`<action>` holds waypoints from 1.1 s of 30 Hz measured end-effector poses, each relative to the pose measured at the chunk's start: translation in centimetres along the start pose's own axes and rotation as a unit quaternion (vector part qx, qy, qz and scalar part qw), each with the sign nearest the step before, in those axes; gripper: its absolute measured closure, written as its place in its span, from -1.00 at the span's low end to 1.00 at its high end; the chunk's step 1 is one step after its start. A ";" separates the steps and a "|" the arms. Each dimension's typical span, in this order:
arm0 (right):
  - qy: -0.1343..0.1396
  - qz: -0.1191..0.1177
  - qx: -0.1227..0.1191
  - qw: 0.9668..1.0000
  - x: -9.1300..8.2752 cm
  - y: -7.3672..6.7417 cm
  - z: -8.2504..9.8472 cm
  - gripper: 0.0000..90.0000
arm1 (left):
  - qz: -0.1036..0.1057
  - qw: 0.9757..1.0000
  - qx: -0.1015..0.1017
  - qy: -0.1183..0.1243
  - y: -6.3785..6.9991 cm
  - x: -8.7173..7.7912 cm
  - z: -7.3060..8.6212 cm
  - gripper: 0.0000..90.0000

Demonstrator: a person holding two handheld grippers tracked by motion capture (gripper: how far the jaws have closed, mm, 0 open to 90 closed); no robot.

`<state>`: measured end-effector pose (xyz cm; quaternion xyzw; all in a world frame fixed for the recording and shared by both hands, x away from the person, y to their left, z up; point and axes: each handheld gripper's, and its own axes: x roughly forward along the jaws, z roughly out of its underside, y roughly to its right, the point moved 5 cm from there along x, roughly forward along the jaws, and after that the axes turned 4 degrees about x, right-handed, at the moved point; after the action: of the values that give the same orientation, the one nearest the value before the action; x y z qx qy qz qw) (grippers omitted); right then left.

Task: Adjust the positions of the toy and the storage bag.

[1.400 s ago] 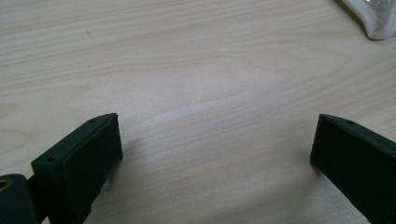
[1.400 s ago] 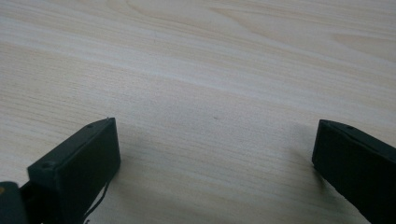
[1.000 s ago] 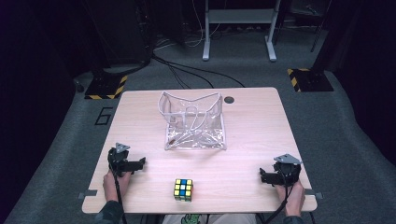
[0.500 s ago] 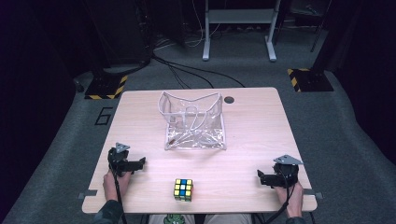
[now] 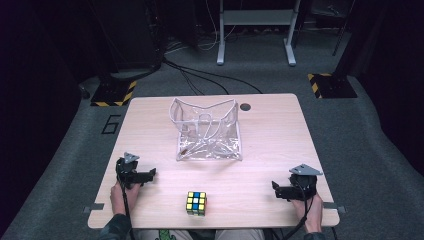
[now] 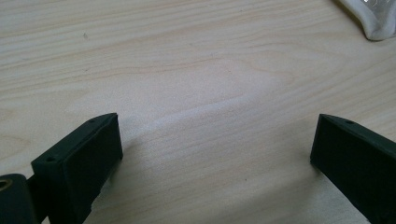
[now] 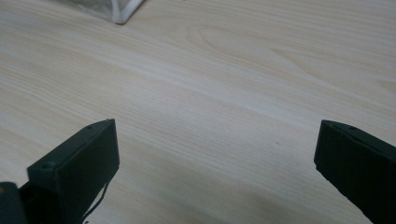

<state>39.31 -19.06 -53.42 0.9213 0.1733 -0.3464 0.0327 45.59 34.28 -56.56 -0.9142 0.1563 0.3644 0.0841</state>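
The table (image 5: pixel 270 150) spans mid-frame; my clear plastic bag (image 5: pixel 207 131) slumps at its centre, mouth sagging. The Rubik's cube (image 5: pixel 196 203) sits at bottom centre, well apart from my left gripper (image 5: pixel 150 173) and right gripper (image 5: pixel 275 188), both wide and empty. I judge the cube could skid from a corner pinch, or catch the bag's limp rim.

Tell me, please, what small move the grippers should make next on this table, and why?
Probably the left gripper should swing toward the puzzle cube. Its jaws stand wide open over bare table, holding nothing, and the cube lies free near the front edge, between both grippers. The right gripper is also open and idle, seemingly a little farther off. The clear bag stands open behind.
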 end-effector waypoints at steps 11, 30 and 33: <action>0.002 -0.019 -0.040 0.999 -0.1 -2.8 -2.0 -1.00 | -0.001 1.000 0.000 0.001 0.0 0.0 0.0 -0.96; 0.007 -0.082 -0.080 0.993 -0.4 -7.4 -3.3 -1.00 | -0.001 1.000 0.000 0.002 0.0 0.0 0.0 -0.96; 0.003 -0.086 -0.085 0.993 -0.3 -8.2 -3.6 -1.00 | -0.001 1.000 0.000 0.002 0.0 0.0 0.0 -0.96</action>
<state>38.57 -10.83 -50.02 0.8981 0.2805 -0.3289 0.0809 45.61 34.29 -56.57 -0.9150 0.1555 0.3627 0.0842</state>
